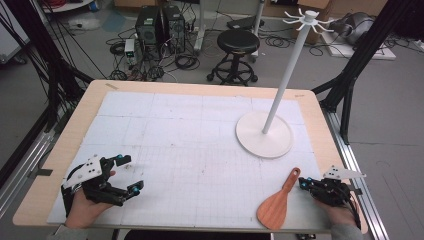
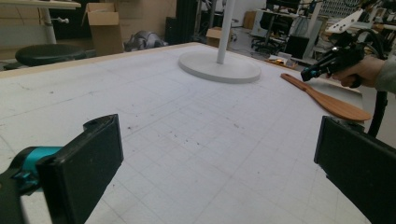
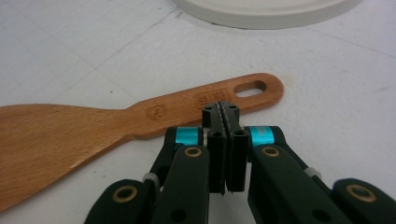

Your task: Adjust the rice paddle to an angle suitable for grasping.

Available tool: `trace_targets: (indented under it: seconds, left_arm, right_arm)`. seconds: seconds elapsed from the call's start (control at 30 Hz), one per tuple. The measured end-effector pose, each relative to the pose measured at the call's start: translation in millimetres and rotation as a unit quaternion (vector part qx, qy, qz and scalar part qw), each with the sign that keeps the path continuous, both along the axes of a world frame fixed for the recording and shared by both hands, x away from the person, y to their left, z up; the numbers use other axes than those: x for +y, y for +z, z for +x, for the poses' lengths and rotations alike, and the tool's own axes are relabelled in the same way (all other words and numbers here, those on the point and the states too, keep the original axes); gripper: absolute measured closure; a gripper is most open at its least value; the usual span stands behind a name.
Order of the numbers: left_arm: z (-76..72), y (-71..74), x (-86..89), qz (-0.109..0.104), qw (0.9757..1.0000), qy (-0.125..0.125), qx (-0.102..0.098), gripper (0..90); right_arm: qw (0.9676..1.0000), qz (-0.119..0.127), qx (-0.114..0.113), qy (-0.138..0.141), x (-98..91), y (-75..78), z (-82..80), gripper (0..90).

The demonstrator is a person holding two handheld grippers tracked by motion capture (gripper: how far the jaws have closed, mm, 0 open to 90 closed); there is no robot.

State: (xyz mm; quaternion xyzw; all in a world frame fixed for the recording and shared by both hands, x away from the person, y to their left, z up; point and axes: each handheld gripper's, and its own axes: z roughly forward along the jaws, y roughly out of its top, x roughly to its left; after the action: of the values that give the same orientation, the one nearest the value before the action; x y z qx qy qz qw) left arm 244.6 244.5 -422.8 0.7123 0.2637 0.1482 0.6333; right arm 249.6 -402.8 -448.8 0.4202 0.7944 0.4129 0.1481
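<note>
Progress looks early: the wooden spatula point(image 1: 278, 202) lies flat on the white gridded mat point(image 1: 190, 150) at the near right, not yet lifted. Just right of its handle, the right gripper point(image 1: 303, 183) has its jaws pressed together on nothing; in the right gripper view the tips sit just short of the handle near its hanging hole point(image 3: 251, 87). At the near left, the left gripper point(image 1: 129, 174) rests with jaws spread wide and empty. Farther off to the right, the white hook stand point(image 1: 264, 133) carries nothing, so gripping the spatula and likely hanging it remain.
</note>
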Motion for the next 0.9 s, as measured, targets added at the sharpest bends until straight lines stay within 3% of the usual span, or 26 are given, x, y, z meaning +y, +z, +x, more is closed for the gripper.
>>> trace_targets:
  seconds: [0.2, 0.57, 0.9]
  left_arm:
    - [0.4, -0.6, 0.0, 0.003, 1.0, -0.001, 0.002, 1.8]
    - [0.7, -1.3, 0.8, -0.001, 1.0, 0.001, 0.006, 1.8]
    - [1.1, -2.1, 0.1, 0.002, 1.0, 0.002, 0.007, 1.8]
  right_arm:
    - [1.0, -0.002, 0.006, 0.001, -0.3, -2.7, 5.7, 89.7]
    - [0.9991, -0.028, -0.002, 0.032, 20.0, -1.1, 15.3, 89.7]
    - [0.9983, -0.036, -0.002, 0.045, 37.3, -0.6, 25.2, 89.9]
